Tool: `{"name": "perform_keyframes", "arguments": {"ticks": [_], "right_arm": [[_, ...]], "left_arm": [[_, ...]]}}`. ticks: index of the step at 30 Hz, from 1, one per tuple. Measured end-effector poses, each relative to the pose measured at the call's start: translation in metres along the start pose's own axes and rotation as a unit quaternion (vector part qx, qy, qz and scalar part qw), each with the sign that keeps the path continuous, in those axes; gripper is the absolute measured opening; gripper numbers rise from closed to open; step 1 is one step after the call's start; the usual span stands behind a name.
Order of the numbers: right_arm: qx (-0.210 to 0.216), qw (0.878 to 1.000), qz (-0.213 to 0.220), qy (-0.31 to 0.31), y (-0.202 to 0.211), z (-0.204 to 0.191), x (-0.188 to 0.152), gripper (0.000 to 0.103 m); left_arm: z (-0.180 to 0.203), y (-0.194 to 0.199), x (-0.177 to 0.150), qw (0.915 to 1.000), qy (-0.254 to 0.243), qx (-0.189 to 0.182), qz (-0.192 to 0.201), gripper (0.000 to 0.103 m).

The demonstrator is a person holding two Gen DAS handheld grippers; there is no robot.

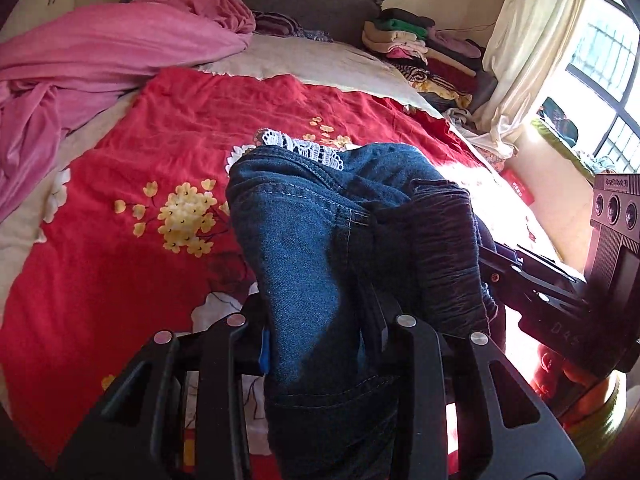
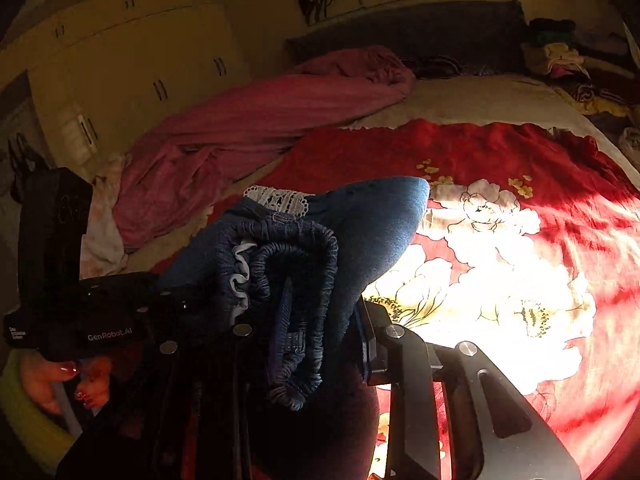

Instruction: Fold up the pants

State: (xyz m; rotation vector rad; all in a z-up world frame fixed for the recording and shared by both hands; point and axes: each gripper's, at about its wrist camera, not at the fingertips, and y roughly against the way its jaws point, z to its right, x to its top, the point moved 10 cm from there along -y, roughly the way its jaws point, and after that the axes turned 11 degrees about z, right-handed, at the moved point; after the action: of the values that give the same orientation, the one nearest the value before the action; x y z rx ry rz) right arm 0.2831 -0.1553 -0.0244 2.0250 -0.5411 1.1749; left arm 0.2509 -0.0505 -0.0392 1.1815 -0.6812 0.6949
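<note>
Above the bed, each hand-held gripper, left and right, clamps the jeans aloft; next probably laying them flat for the fold.

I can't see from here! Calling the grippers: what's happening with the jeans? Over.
Left gripper shut on jeans. Right gripper shut on their elastic waistband. Jeans bunched, lifted above red floral bedspread. Nothing in the way.

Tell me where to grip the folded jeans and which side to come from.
Grip the jeans at the gathered elastic waistband, coming from the near edge. That bunched band gives thick, layered cloth to pinch. Both tongs are already shut there: right tongs on the waistband, left tongs on the denim beside it.
</note>
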Motion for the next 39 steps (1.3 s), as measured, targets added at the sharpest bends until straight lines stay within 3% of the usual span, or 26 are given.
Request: {"name": "perform_keyframes", "arguments": {"ticks": [17,29,32,34,36,39], "right_arm": [[-0.036,0.999,-0.003,-0.012,-0.043,0.054,0.021,0.026],[-0.068,0.996,-0.045,-0.022,-0.062,0.062,-0.005,0.026],[-0.094,0.993,-0.068,-0.024,-0.067,0.072,-0.017,0.029],[-0.107,0.991,-0.073,-0.028,-0.065,0.076,-0.021,0.034],[-0.118,0.990,-0.071,-0.031,-0.059,0.080,-0.021,0.050],[-0.127,0.990,-0.063,-0.027,-0.049,0.083,-0.017,0.053]], "left_arm": [[0.003,-0.066,0.036,0.9995,-0.030,0.005,0.000,0.026],[-0.013,-0.105,0.023,0.9991,-0.038,0.013,-0.014,0.026],[-0.016,-0.107,0.017,0.9991,-0.036,0.016,-0.018,0.031],[-0.018,-0.104,0.016,0.9989,-0.038,0.020,-0.015,0.038],[-0.019,-0.099,0.015,0.9989,-0.039,0.026,-0.011,0.047],[-0.023,-0.089,0.014,0.9988,-0.037,0.032,-0.007,0.057]]}}
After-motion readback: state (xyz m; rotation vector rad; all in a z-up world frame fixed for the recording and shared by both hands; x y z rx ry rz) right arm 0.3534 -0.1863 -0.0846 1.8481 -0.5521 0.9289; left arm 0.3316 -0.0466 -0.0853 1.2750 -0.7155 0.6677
